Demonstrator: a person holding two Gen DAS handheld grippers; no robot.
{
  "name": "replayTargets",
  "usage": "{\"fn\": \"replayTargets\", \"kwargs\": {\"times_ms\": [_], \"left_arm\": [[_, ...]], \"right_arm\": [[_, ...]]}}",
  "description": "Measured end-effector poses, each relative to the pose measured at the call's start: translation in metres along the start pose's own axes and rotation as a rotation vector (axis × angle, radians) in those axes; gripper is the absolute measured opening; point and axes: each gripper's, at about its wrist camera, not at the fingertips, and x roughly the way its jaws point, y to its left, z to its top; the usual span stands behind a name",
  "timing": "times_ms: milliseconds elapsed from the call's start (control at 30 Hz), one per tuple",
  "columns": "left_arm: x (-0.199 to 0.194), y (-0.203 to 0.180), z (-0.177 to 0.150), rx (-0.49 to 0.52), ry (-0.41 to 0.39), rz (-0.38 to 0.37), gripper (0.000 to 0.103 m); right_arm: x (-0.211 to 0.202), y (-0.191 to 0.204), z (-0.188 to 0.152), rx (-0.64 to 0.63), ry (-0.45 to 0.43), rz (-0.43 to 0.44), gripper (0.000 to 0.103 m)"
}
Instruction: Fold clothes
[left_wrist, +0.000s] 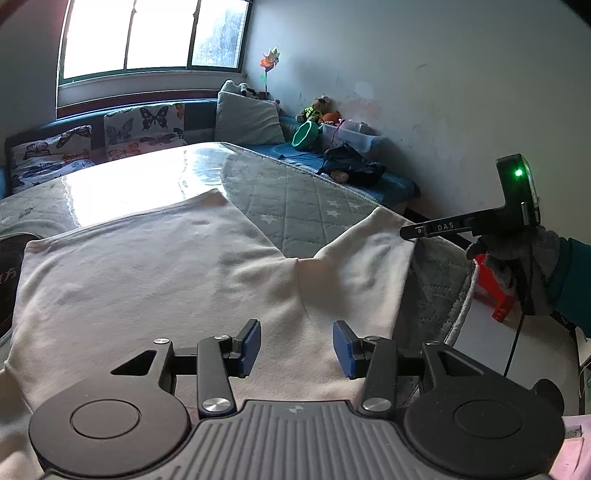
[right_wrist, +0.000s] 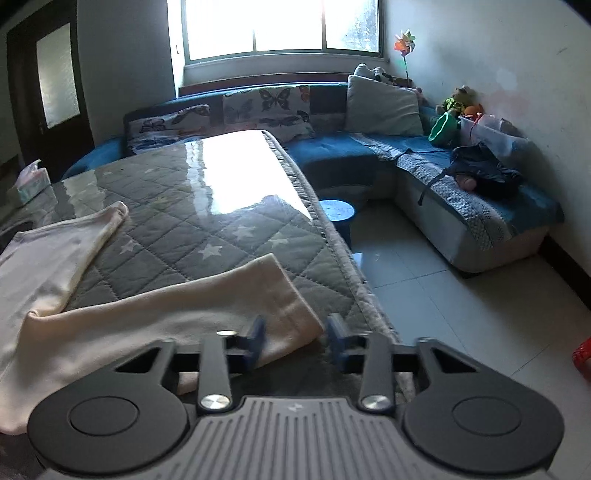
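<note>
White shirt lies flat on the quilted table, thin and limp so it'll sag, left gripper parted above its body, right gripper unclamped astride the sleeve cuff, best pinch point.

Bright window, blue corner sofa, pale tiled floor.

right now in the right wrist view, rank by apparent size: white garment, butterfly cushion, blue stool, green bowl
1. white garment, nearest the camera, so partly inflated
2. butterfly cushion
3. blue stool and green bowl look alike; not ranked
</note>
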Motion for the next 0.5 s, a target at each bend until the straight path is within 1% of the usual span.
{"fn": "replayTargets", "kwargs": {"times_ms": [67, 167, 233, 300, 367, 433, 500], "left_arm": [[0.003, -0.002, 0.002, 0.006, 0.003, 0.000, 0.047], [0.006, -0.006, 0.005, 0.017, 0.003, -0.007, 0.048], [0.009, -0.009, 0.009, 0.034, 0.000, -0.021, 0.053], [0.014, -0.014, 0.012, 0.052, -0.003, -0.038, 0.055], [0.019, -0.018, 0.016, 0.067, -0.003, -0.054, 0.058], [0.028, -0.022, 0.019, 0.076, 0.005, -0.066, 0.064], [0.035, -0.026, 0.021, 0.087, 0.008, -0.072, 0.068]], "right_arm": [[-0.001, 0.003, -0.001, 0.002, -0.007, 0.014, 0.012], [-0.007, 0.005, -0.002, 0.025, -0.024, 0.018, 0.009], [-0.018, 0.003, -0.002, 0.037, -0.057, 0.018, 0.008], [-0.029, 0.000, -0.001, 0.043, -0.091, 0.010, 0.008], [-0.035, -0.004, -0.001, 0.057, -0.107, 0.006, 0.008], [-0.036, -0.009, -0.003, 0.066, -0.105, -0.006, 0.008], [-0.031, -0.012, -0.006, 0.078, -0.084, -0.010, 0.008]]}}
